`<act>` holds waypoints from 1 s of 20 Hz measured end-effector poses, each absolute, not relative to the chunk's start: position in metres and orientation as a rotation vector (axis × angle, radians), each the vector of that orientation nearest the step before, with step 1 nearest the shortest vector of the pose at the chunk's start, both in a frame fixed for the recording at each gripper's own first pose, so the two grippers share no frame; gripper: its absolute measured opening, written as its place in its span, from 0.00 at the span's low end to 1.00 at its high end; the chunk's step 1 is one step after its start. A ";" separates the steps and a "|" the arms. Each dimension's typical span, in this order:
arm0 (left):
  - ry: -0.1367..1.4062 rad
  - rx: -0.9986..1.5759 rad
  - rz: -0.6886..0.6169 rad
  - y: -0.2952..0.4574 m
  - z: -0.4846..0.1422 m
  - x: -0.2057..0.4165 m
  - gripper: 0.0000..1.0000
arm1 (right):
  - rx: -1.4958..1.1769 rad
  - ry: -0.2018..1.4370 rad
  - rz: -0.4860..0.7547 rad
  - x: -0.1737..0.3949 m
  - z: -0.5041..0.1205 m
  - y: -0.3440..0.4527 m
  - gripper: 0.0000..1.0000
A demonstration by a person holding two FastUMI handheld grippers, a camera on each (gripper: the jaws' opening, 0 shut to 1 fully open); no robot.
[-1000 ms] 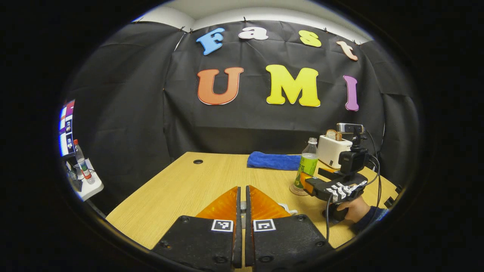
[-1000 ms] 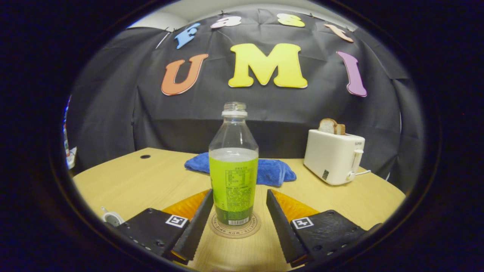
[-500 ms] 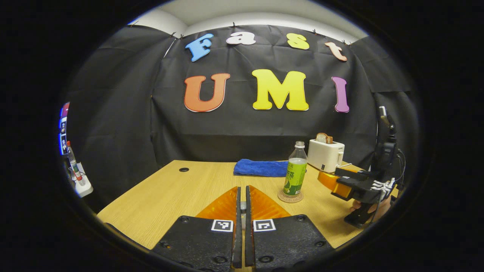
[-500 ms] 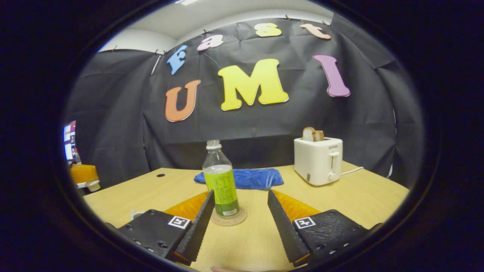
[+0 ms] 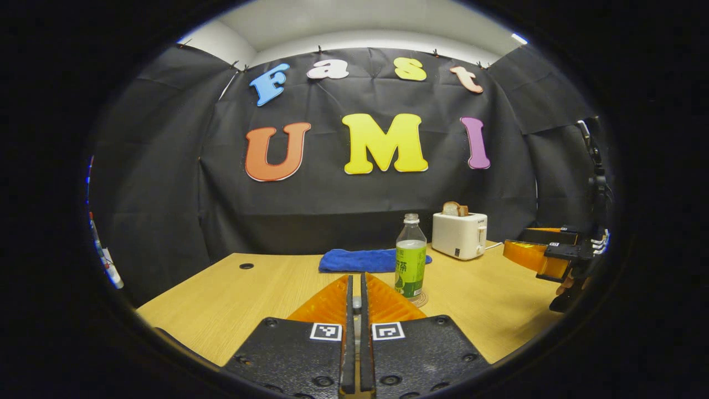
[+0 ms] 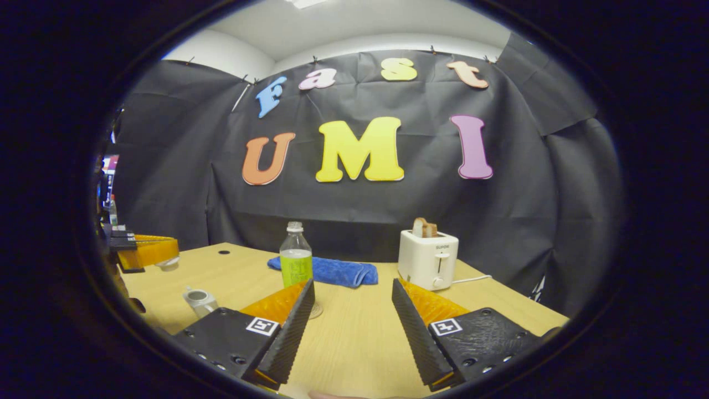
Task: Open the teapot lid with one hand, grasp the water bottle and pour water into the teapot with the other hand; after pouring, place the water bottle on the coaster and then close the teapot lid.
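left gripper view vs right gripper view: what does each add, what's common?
Left gripper view adds: the right gripper, open, by the table's right edge, a hand under it.
Right gripper view adds: the small grey teapot, lid off, and the left gripper shut on a small white lid.
Common: clear green-labelled water bottle on its round coaster, white toaster, blue towel, wooden table.

Both cameras sit low over the near edge of the table (image 5: 266, 277) and look across it to the black wall. Both views share the water bottle (image 5: 410, 260), the blue cloth (image 6: 332, 271) and the toaster (image 6: 427, 259) by the far edge.
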State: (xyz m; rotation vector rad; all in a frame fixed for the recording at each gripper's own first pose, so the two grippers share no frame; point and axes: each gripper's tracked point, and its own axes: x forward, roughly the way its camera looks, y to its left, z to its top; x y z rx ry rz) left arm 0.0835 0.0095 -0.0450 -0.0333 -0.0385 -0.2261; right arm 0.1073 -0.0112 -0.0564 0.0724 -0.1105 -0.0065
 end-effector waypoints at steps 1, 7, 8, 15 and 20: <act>-0.026 -0.041 -0.234 0.009 -0.054 0.087 0.06 | 0.060 -0.129 -0.003 0.100 -0.053 -0.012 0.84; 0.070 -0.122 -0.243 0.005 -0.099 0.115 0.06 | 0.049 -0.180 -0.019 0.086 -0.040 -0.019 0.85; 0.080 -0.107 -0.220 0.009 -0.105 0.119 0.06 | 0.055 -0.175 -0.012 0.085 -0.040 -0.017 0.85; 0.076 -0.024 -0.170 0.012 -0.120 0.123 0.06 | 0.072 -0.173 0.018 0.086 -0.044 -0.013 0.85; 0.124 -0.054 -0.120 0.010 -0.132 0.126 0.06 | 0.083 -0.166 0.004 0.084 -0.043 -0.019 0.86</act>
